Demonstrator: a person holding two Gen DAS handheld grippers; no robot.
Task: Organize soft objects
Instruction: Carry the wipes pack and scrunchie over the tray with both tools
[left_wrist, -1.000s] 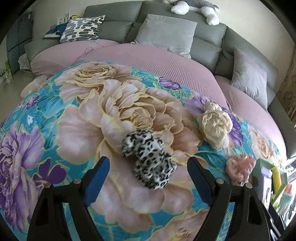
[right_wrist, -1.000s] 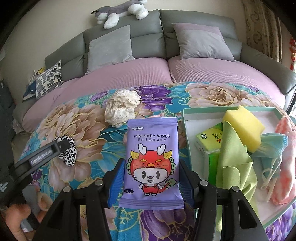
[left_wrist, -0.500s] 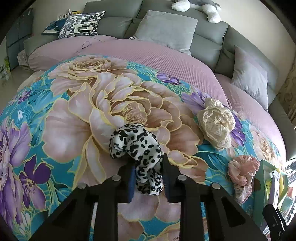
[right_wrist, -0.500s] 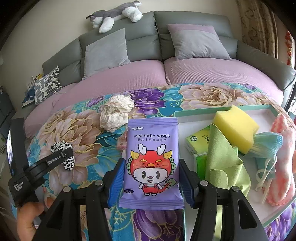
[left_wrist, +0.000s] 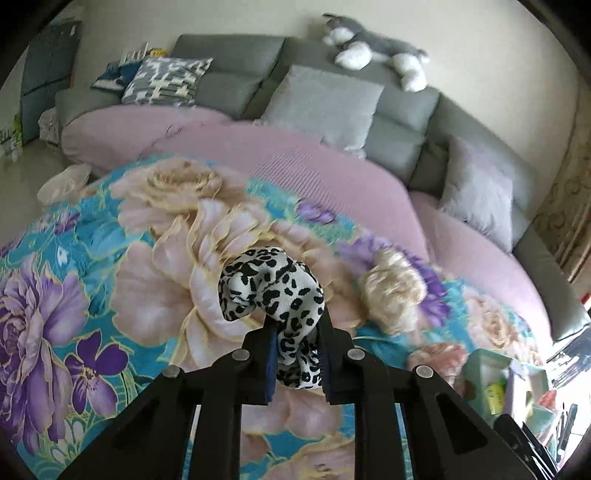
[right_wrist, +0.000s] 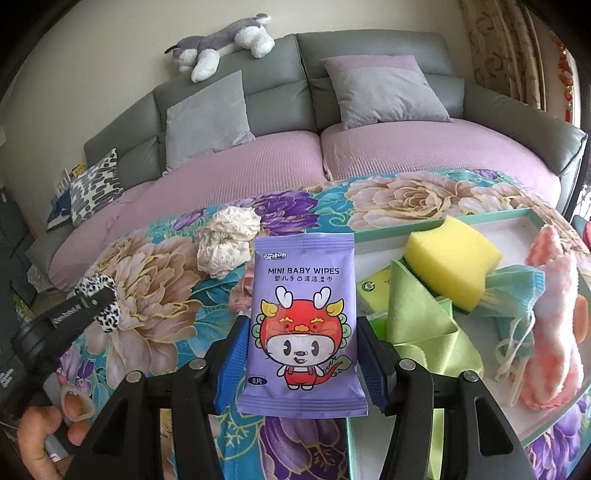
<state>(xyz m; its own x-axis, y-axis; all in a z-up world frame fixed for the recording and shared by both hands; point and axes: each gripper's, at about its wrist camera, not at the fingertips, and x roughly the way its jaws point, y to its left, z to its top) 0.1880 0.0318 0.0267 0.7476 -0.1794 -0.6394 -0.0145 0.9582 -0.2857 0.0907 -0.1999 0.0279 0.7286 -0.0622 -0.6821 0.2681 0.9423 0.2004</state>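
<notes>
My left gripper has just been closing and now clamps the leopard scrunchie, lifted off the floral cloth. My right gripper pinches the baby wipes pack upright. The green tray lies to my right, nearer the right hand; the scrunchie must travel rightward.

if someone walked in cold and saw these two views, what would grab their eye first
Probably the purple baby wipes pack with its red cartoon dragon, clamped upright in the right gripper in front of the tray. Next, the leopard-print scrunchie pinched in the left gripper, whose jaws have just been closing on it, above the loud floral cloth. Behind, a plush husky sprawls on the sofa back.
</notes>
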